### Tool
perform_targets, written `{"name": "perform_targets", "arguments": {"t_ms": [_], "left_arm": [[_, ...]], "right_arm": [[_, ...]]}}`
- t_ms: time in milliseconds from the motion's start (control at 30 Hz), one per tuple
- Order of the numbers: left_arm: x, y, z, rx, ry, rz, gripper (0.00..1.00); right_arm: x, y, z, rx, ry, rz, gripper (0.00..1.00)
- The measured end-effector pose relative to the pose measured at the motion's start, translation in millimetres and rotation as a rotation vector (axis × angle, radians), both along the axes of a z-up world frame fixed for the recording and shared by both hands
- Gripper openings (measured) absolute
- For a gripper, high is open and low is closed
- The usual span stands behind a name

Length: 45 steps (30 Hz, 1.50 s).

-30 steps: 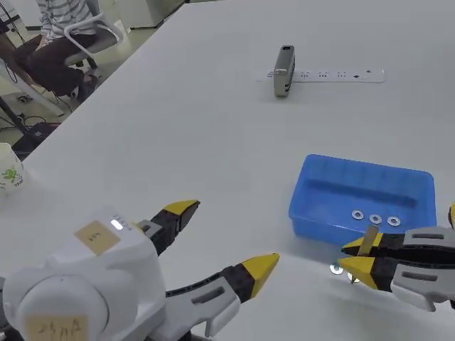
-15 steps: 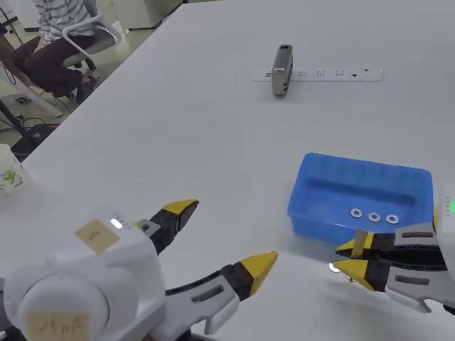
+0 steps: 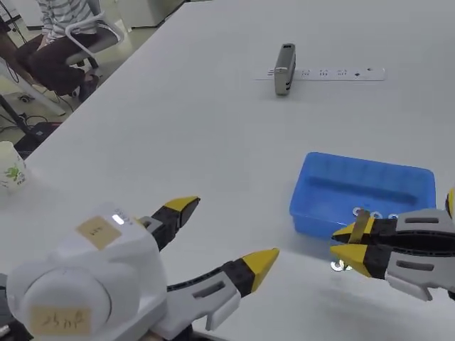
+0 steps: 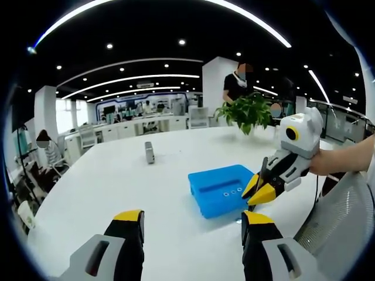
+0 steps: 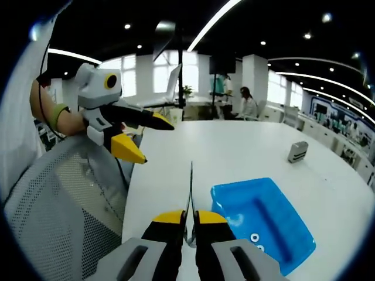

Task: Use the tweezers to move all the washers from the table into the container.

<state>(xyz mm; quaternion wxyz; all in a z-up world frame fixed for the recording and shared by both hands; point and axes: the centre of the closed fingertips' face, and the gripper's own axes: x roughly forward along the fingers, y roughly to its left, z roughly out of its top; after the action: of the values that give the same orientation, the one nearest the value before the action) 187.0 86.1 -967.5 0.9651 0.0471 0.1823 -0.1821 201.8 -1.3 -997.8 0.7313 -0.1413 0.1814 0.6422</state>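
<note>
Past the left edge of the table [image 3: 213,128], a person [image 3: 57,28] sits on a chair.

Your left gripper [image 3: 222,233] is near the front edge of the table, on the left side. Its two yellow tips are wide apart and there is nothing between them. It is well apart from the blue box.

Up toward the far edge of the table lies a white power strip [image 3: 334,73]. A small grey plug block [image 3: 284,69] stands on its left end.

The blue container [image 3: 316,195] sits on the right side of the table, between the power strip and the front edge. Three washers [image 4: 233,190] lie in a row on its floor, close to the wall nearest you.

One more washer [image 3: 340,266] lies on the table, just outside that near wall of the container, by its left corner.

Your right gripper [image 3: 341,244] is at the right, low over the near side of the container, and it points left. Its yellow tips are squeezed close together on the tweezers [image 5: 191,181], which stick out straight ahead between them. The loose washer is just beside the gripper's tips. The tweezer points are too thin to see well, so you cannot tell if they touch the washer.
</note>
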Motion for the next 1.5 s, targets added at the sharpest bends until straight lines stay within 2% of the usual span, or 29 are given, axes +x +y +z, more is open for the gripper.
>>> {"name": "perform_targets", "arguments": {"t_ms": [267,367,467,567,667,767,1133,1233,1300,1500], "left_arm": [[-0.1,-0.8,0.3,-0.002,-0.001,-0.004,0.67],[0.0,-0.4,0.4,-0.001,-0.001,-0.003,0.67],[0.2,-0.2,0.9,-0.002,-0.004,-0.002,0.67],[0.1,-0.5,0.8,-0.002,-0.003,-0.004,0.67],[0.1,-0.2,1.0,-0.002,-0.003,-0.003,0.67],[0.0,0.0,1.1,-0.003,-0.004,-0.002,0.67],[0.0,0.3,1.4,-0.004,-0.005,0.0,0.67],[0.6,-0.1,4.8,-0.023,-0.019,0.002,0.67],[0.4,0.6,3.6,-0.02,-0.012,0.005,0.67],[1.1,-0.7,6.0,-0.035,-0.024,0.003,0.68]], "right_arm": [[14.1,4.8,39.7,0.156,0.089,-0.064,0.03],[27.3,5.1,56.7,0.272,0.192,-0.123,0.03],[42.5,1.9,64.7,0.344,0.254,-0.169,0.03],[56.6,-2.4,66.0,0.374,0.286,-0.209,0.03],[69.1,-6.5,57.7,0.365,0.295,-0.24,0.03],[75.3,-7.6,47.8,0.334,0.287,-0.26,0.03],[89.3,-0.1,20.0,0.239,0.252,-0.287,0.03],[91.7,2.1,13.6,0.22,0.25,-0.288,0.03],[93.4,2.3,7.3,0.197,0.245,-0.289,0.03],[99.2,1.3,-10.1,0.146,0.243,-0.293,0.03]]}}
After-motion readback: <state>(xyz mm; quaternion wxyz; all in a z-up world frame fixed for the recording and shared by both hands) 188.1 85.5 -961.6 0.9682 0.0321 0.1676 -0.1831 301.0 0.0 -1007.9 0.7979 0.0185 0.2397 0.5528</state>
